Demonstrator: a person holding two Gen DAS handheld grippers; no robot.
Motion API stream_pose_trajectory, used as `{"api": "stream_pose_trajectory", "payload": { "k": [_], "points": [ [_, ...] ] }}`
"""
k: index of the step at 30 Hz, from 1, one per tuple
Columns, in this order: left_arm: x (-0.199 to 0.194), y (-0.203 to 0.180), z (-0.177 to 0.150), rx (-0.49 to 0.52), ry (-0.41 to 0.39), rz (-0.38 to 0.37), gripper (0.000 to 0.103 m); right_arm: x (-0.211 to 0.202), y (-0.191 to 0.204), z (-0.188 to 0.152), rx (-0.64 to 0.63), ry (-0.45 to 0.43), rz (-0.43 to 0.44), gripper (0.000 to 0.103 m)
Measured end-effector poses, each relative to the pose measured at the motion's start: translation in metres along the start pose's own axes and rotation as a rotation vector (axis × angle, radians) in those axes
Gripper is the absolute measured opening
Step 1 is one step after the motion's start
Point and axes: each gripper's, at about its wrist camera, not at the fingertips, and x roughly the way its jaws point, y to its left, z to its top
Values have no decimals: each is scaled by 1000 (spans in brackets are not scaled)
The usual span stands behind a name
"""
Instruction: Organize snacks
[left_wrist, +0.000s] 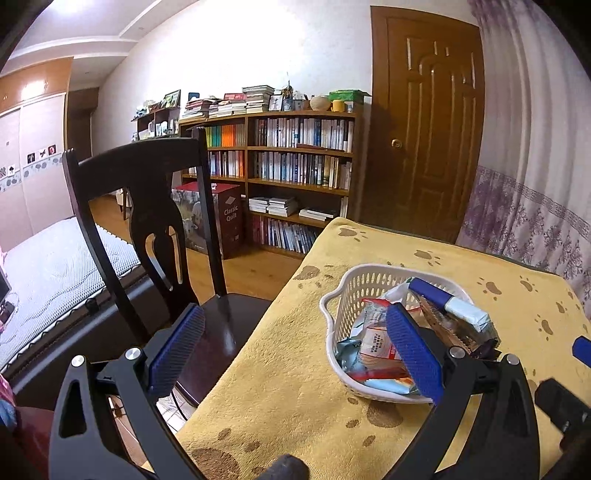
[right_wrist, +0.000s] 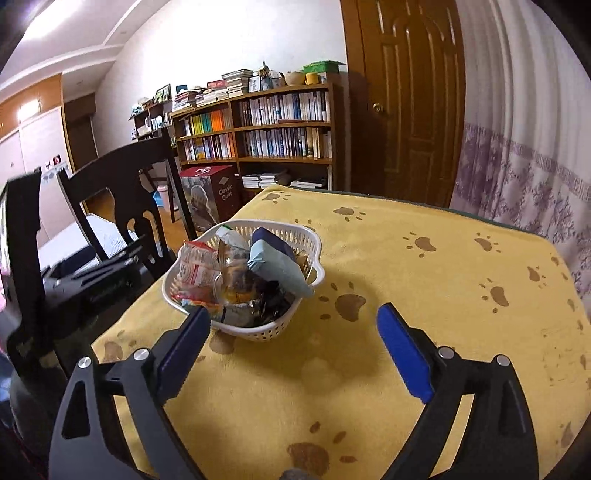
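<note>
white plastic basket (right_wrist: 266, 332) near the yellow cloth's (right_wrist: 424, 314) left edge already holds the heaped snack packets (right_wrist: 236, 273), none lie loose, so little seems left; your left gripper (left_wrist: 291, 347) and right gripper (right_wrist: 291, 350) gape wide, empty.

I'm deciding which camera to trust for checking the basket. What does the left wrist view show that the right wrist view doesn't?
Only the left wrist view shows the bed beyond the chair and the dark seat. Only the right wrist view shows the white basket unblocked, its pale blue packet propped up, and bare cloth right of it. Both show open tongs, left and right, the yellow paw-print cloth and the bookshelf.
</note>
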Motion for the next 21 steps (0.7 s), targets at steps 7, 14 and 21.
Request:
{"api": "stream_pose_trajectory", "payload": {
  "k": [7,14,21],
  "points": [
    [-13,-19,1,114,1,-9,100,-6,8,-9,-20,-1,-29,98],
    [-34,-22,2,159,-22,-6,100,-16,16,-12,-47,-12,-53,98],
    [-59,-18,0,227,-56,22,100,-25,29,-15,-80,-25,-62,98]
  ]
}}
